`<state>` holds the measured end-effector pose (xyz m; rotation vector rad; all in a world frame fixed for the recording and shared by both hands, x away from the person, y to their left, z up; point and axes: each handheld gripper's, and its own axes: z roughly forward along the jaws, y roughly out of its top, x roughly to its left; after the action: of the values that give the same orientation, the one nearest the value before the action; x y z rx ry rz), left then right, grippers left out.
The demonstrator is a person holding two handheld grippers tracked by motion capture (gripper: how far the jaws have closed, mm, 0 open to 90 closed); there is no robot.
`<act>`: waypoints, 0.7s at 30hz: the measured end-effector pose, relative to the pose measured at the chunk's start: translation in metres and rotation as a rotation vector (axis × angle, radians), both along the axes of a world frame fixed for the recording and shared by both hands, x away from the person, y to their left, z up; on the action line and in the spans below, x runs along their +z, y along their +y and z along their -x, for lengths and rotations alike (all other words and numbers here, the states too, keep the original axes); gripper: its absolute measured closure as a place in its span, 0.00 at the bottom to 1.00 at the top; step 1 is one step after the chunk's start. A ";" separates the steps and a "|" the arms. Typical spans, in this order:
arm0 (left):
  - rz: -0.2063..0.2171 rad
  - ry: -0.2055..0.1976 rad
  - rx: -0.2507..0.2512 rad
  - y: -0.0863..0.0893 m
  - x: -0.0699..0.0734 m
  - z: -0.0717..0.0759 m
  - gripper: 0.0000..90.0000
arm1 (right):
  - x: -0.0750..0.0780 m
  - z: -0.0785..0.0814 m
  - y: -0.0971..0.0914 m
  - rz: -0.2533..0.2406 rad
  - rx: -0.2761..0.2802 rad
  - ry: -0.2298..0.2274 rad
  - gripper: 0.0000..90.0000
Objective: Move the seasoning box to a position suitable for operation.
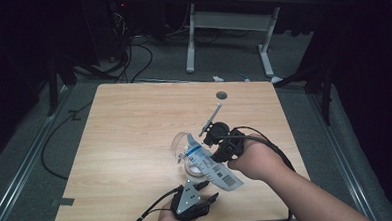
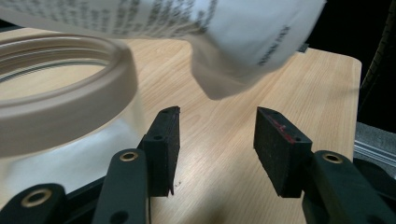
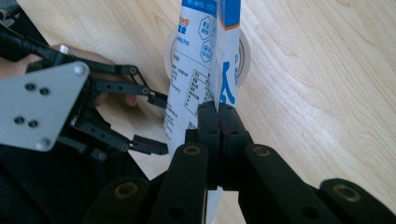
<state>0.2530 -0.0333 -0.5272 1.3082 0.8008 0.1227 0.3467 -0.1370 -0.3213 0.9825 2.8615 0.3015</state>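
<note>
A white packet (image 1: 211, 169) with blue print and a barcode hangs tilted over a clear jar (image 1: 180, 146) near the table's front middle. My right gripper (image 1: 213, 155) is shut on the packet's edge; in the right gripper view the jaws pinch the packet (image 3: 205, 60) at its fold (image 3: 218, 109), and the jar's pale rim (image 3: 246, 51) shows beneath it. My left gripper (image 1: 210, 189) stands open just in front of the jar. In the left gripper view its pads (image 2: 217, 140) hold nothing, with the jar rim (image 2: 70, 107) to their left and the packet's corner (image 2: 243, 51) above.
The wooden table (image 1: 134, 123) has a round cable hole (image 1: 221, 95) near its far edge. Behind it stand a white desk frame (image 1: 228, 34) and loose cables on grey carpet. The left gripper (image 3: 159, 125) with its grey plate lies left of the packet.
</note>
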 end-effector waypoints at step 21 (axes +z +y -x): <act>0.009 -0.045 0.274 0.120 0.010 -0.034 0.56 | -0.001 0.003 -0.007 0.008 0.006 -0.010 1.00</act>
<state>0.2875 0.0871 -0.5173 1.1779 0.9381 0.3650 0.3436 -0.1436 -0.3220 0.9680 2.8553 0.2945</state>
